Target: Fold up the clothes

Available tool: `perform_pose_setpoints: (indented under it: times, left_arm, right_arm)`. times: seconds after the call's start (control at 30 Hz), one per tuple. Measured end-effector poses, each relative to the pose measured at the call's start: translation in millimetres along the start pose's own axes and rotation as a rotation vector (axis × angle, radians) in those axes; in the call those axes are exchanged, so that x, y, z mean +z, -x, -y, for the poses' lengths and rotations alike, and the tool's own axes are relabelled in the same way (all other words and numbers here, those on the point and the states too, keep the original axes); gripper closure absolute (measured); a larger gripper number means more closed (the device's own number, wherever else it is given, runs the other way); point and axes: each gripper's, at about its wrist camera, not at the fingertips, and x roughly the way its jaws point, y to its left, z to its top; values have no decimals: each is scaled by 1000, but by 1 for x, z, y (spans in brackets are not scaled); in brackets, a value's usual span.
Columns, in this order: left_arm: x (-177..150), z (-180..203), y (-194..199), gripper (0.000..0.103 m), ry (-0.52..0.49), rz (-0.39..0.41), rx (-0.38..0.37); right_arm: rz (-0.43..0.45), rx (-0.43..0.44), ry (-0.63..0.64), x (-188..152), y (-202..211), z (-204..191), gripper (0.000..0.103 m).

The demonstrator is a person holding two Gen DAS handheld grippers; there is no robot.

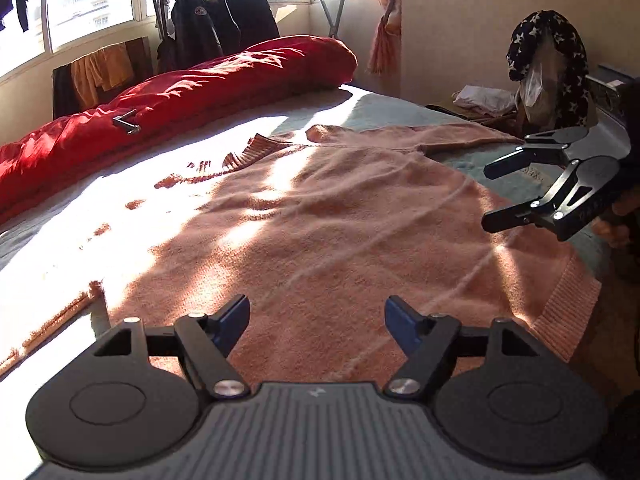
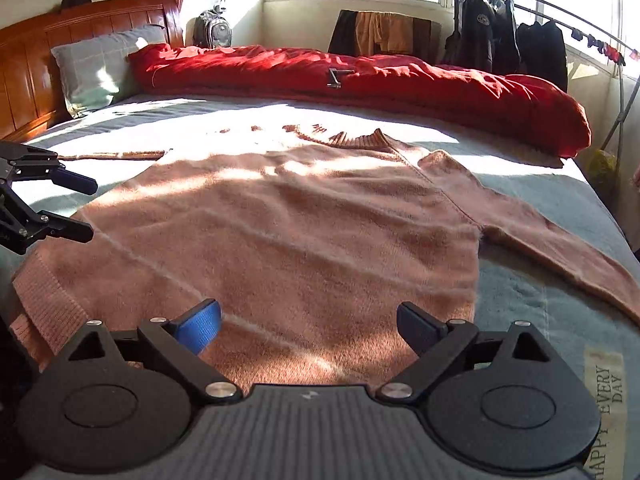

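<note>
Flat on the pale blue bedsheet (image 2: 540, 292) a pink sweater (image 2: 304, 240) is spread, collar towards the window, one sleeve stretched out sideways. Above its ribbed hem the left gripper (image 1: 318, 320) is held with jaws wide apart and nothing between them. Beside it the right gripper (image 2: 308, 324) is likewise spread wide and empty. Beyond the sweater a rolled red duvet (image 2: 400, 80) is laid along the bed's far edge.

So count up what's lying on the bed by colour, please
Pink: 1, sweater
Red: 1, duvet
Grey: 1, pillow
Total: 3
</note>
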Motion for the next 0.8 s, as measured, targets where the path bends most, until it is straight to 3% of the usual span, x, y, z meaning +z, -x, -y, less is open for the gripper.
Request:
perform_pose_setpoints:
  times: [0.13,0.23,0.37,0.47,0.53,0.63,0.73,0.8]
  left_arm:
    - [-3,1,-44,28,-3,-90,-26]
    - [-32,-1,-45,27,33,-145,-23]
    - [-69,-10,-1,25,152,-119,-47]
    - [-72,-8,14,24,118,-148,-24]
    - [-67,-5,20,24,81,-169,0]
    - [-57,-5,17,24,26,-141,72]
    - [-57,-14,6,24,99,-164,68]
    - [-64,-19,4,23,168,-163,59]
  right_arm:
    - [-67,-7,-27,15,-56,15,5]
    - [-150,-35,-61,-10,-66,21,3]
    - [-143,-38,-132,-50,-28,24,0]
    - [-174,-48,-140,-60,-6,21,0]
    - [-204,-45,-144,-50,-4,19,0]
    - [-141,3,-138,-14,-17,20,0]
    - [-44,139,-160,35,-46,21,0]
    - [-25,245,-175,67,-78,19,0]
